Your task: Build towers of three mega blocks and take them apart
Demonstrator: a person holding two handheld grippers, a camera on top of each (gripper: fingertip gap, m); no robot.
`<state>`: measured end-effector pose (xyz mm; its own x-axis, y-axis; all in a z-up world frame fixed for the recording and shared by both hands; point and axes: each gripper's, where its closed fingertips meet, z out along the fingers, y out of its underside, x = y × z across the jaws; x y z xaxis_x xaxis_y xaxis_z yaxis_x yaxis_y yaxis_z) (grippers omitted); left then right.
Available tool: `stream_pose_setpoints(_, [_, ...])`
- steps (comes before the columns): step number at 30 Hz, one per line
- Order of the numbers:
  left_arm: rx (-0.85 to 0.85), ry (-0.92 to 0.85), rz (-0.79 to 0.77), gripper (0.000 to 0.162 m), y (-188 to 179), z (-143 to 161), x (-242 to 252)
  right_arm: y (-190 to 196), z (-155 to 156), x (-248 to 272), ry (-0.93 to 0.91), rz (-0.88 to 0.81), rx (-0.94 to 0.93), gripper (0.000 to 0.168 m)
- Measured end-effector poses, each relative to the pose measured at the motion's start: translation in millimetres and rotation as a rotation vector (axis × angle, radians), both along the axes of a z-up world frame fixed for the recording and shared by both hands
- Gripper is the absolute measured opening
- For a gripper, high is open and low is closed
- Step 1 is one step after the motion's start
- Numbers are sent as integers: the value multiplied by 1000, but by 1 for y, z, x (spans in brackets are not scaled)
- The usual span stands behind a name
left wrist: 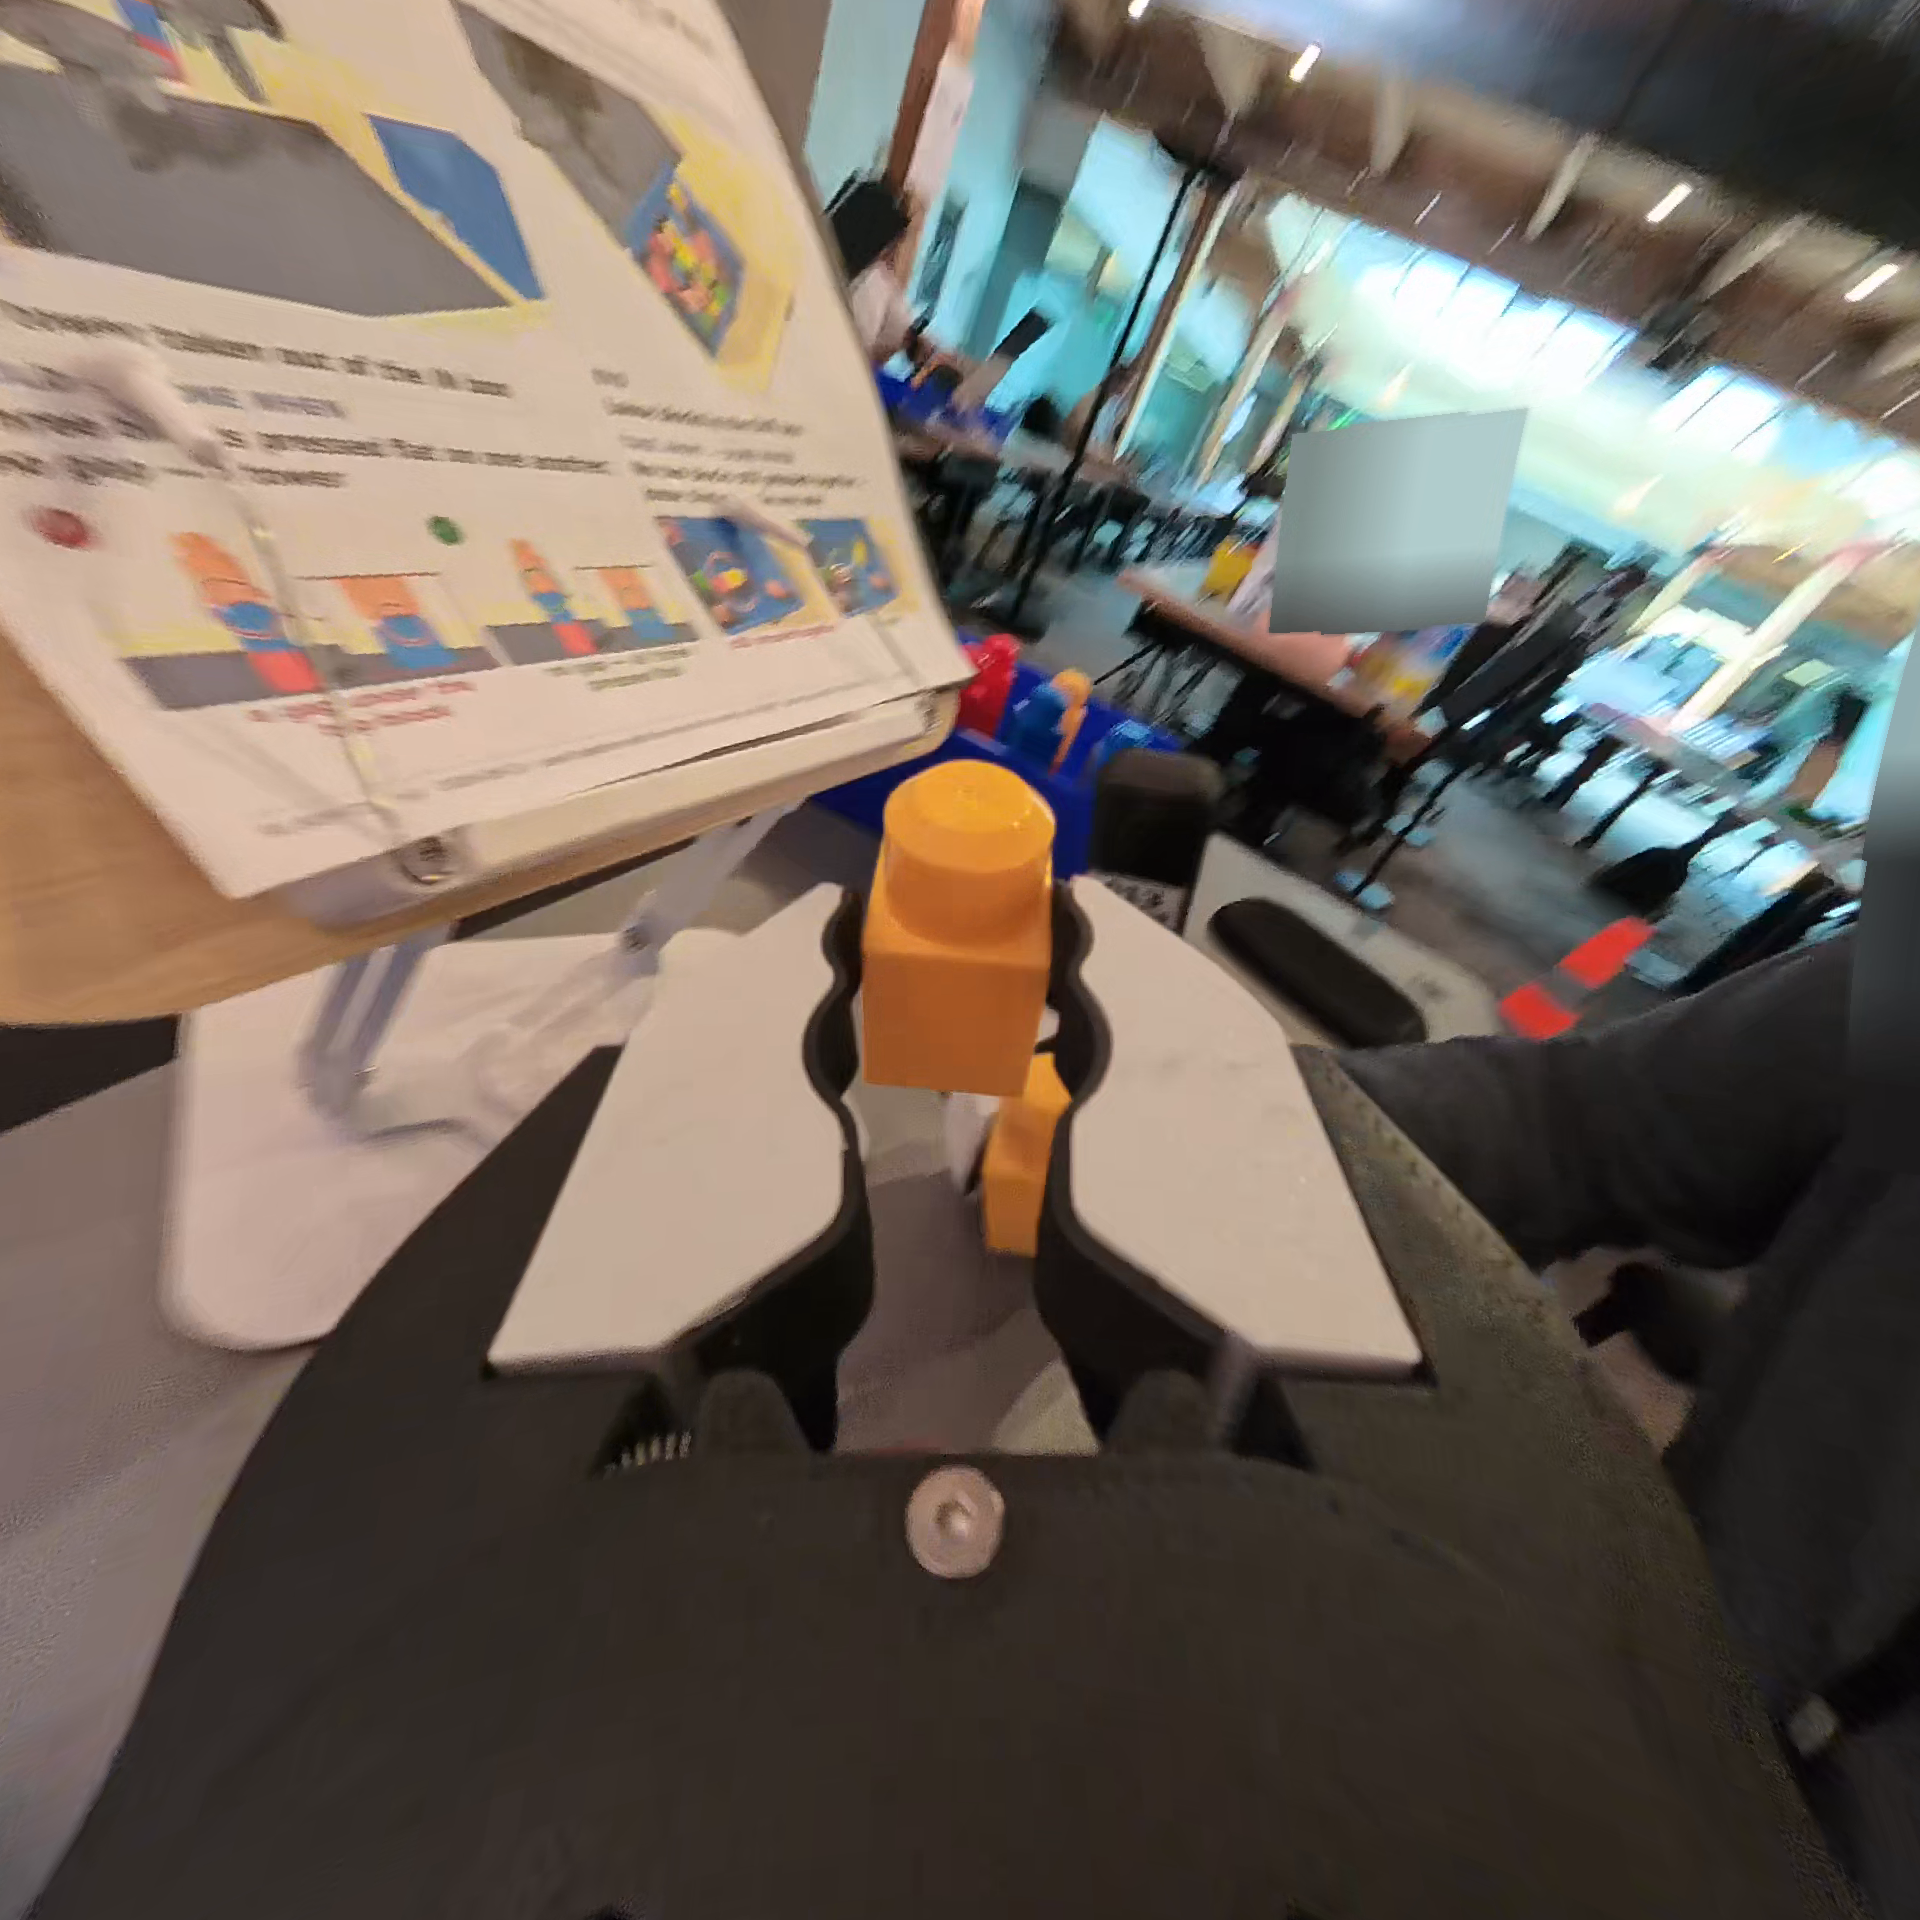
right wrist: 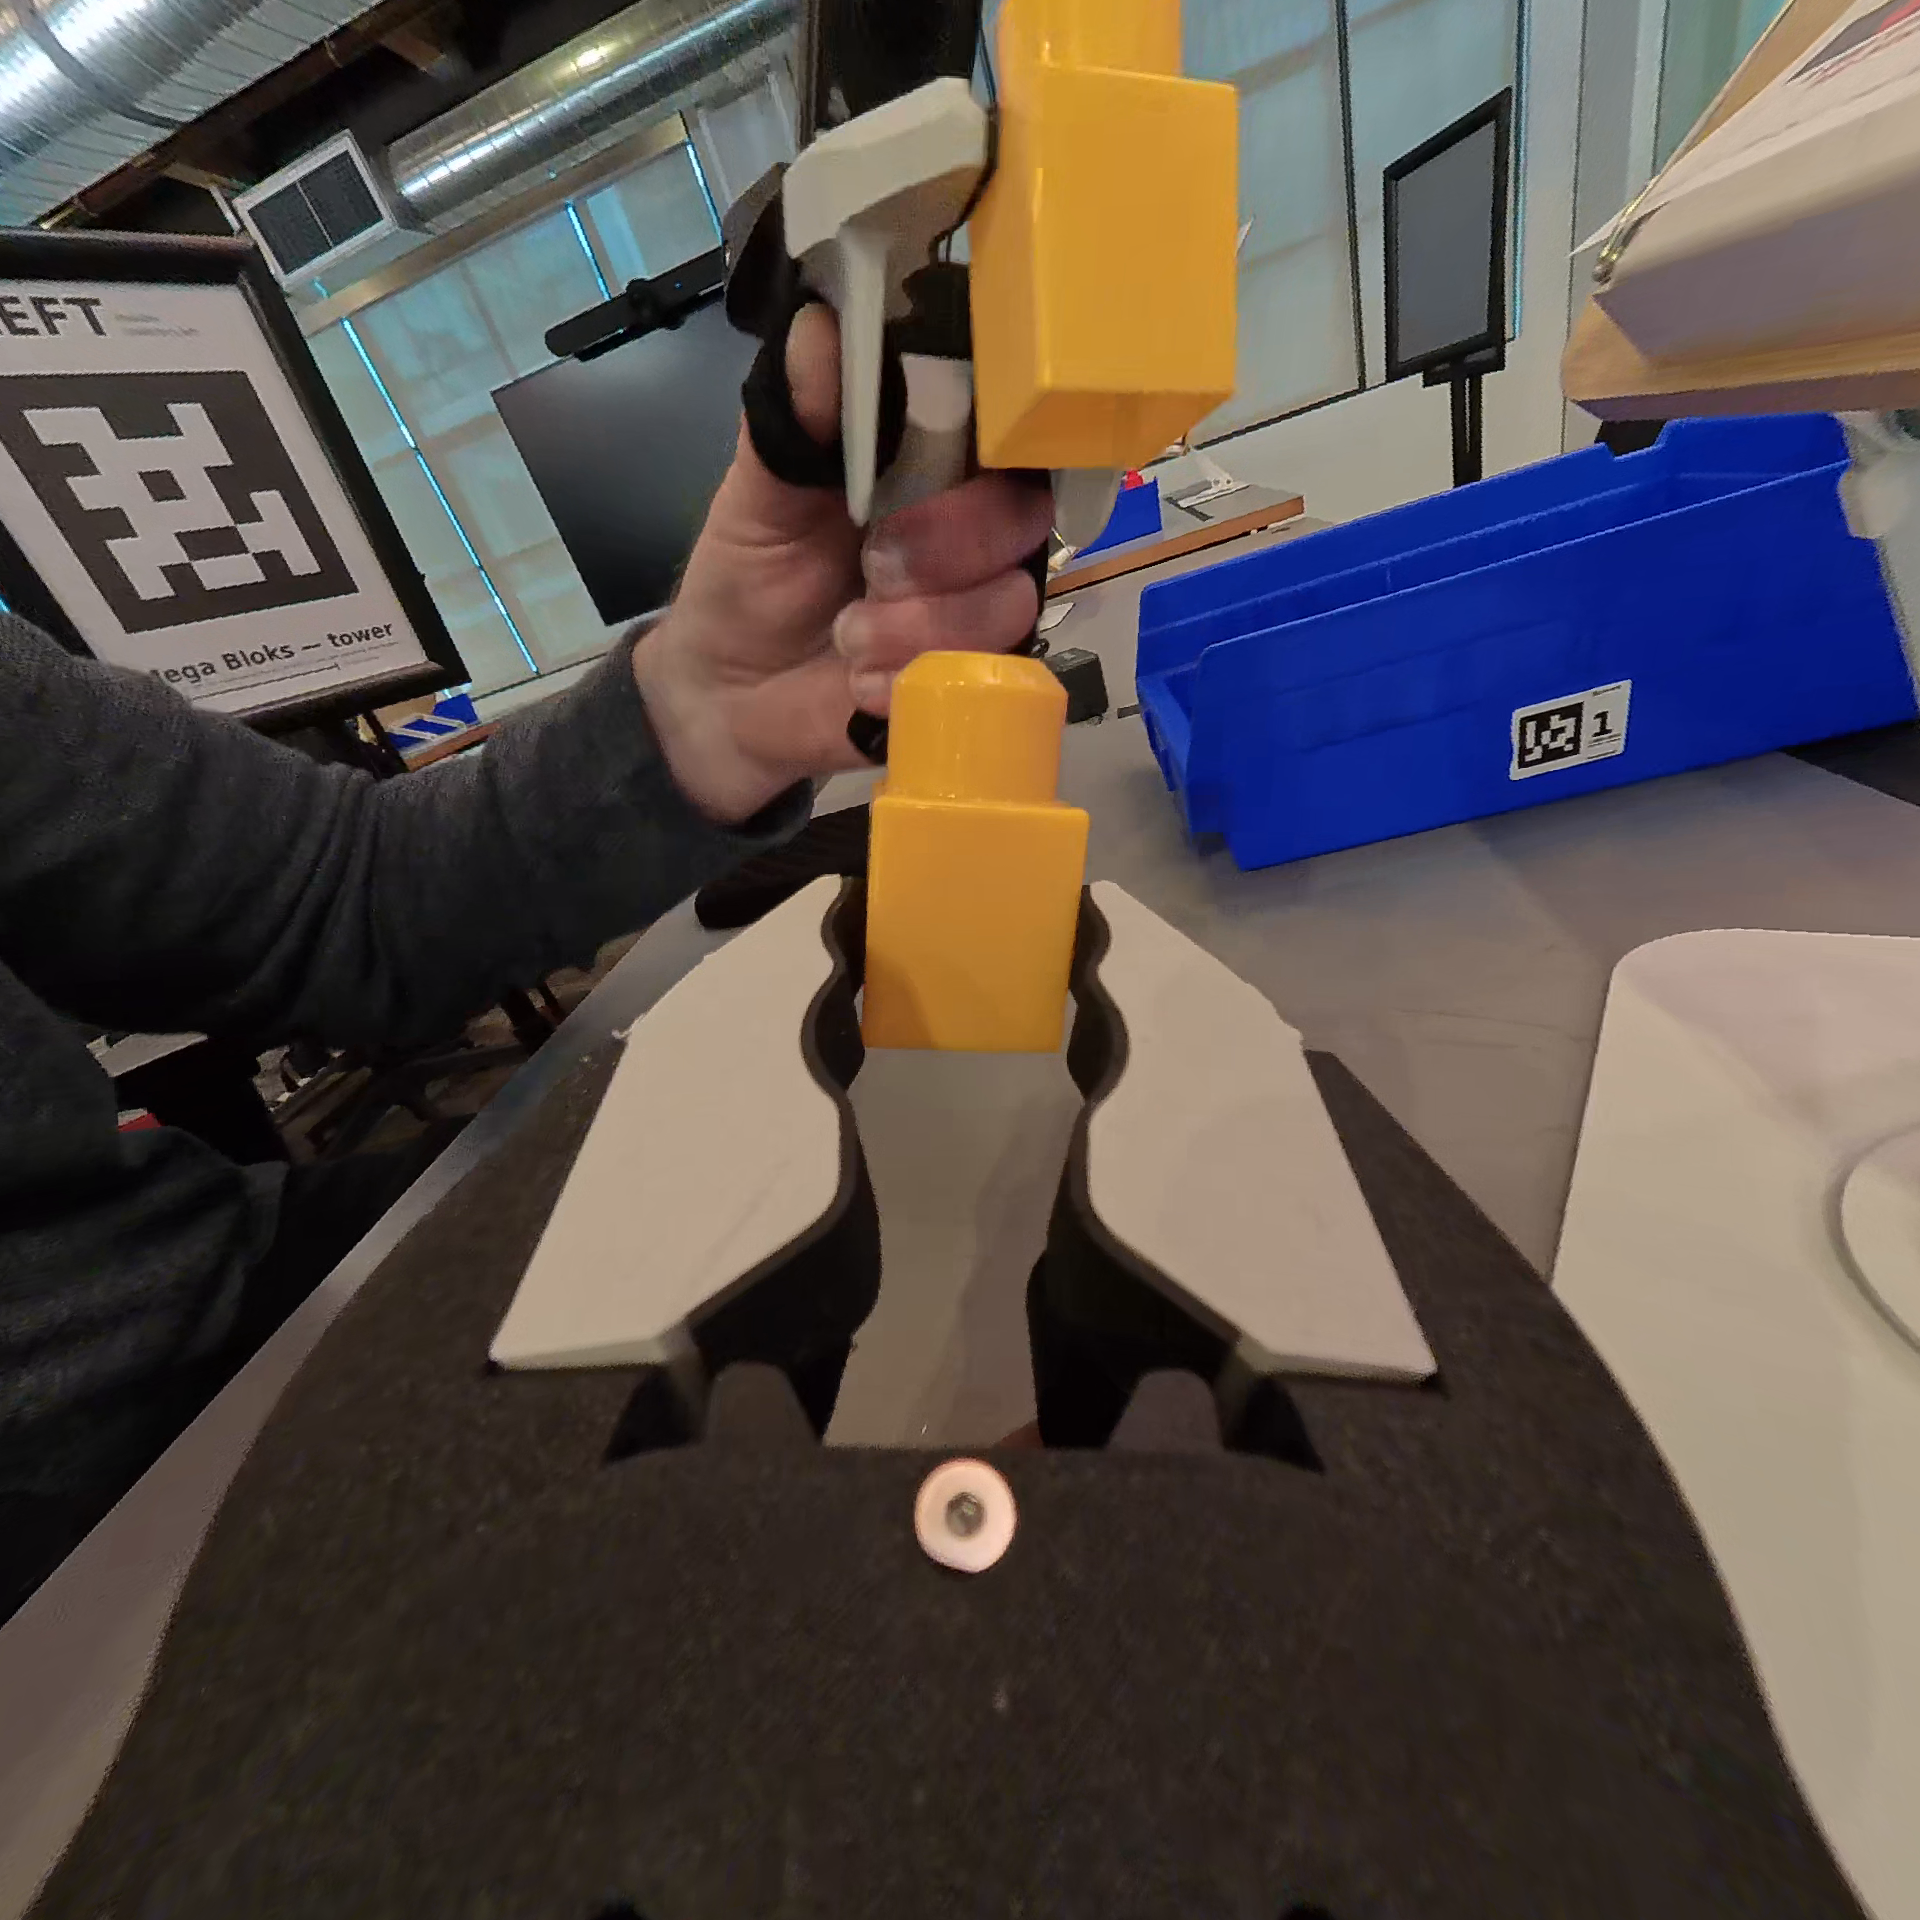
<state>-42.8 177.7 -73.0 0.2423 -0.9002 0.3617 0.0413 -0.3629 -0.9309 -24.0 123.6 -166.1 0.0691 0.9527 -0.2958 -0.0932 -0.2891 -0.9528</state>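
Right tongs point(right wrist: 966, 961) — clenched on an orange block point(right wrist: 971, 894), gripped at the lower body with the stud pointing up and left bare, seemingly so another block can seat on it.

Left tongs point(left wrist: 951, 971) — clenched on a second orange block point(left wrist: 956, 945), held by the sides so the hollow underside stays free. In the right wrist view this upper block point(right wrist: 1107, 260) hangs above and a little right of the lower one, apart from it; the hand point(right wrist: 790, 623) grips the tool beneath. The left wrist view shows the lower block point(left wrist: 1023, 1153) below and slightly right. Judgement: stacking step, the two not yet joined, alignment still off — the upper block needs to come left before pressing down.

Blue bin point(right wrist: 1507, 665) — far right on the grey tabletop point(right wrist: 1351, 987), presumably the block store; blocks point(left wrist: 1049, 712) show in it behind the left tongs.

Instruction sheet point(left wrist: 468, 416) — propped on a stand at far left, facing the worker for reference.

Marker sign point(right wrist: 177, 488) — framed, far left.
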Motion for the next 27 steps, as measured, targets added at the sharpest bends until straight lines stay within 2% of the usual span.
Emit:
stream_pose_setpoints(6, [-12, -37, -82, 34, -16, -16, 27, 2, 1, 2, 13, -12, -6, 37])
stream_pose_setpoints(14, [18, 49, -158, 34, -30, -30, 39, 3, 2, 4, 23, -18, -4, 37])
stream_pose_setpoints(27, [-45, 6, -189, 34, -31, -38, 35, 3, 2, 4, 10, -30, 14, 37])
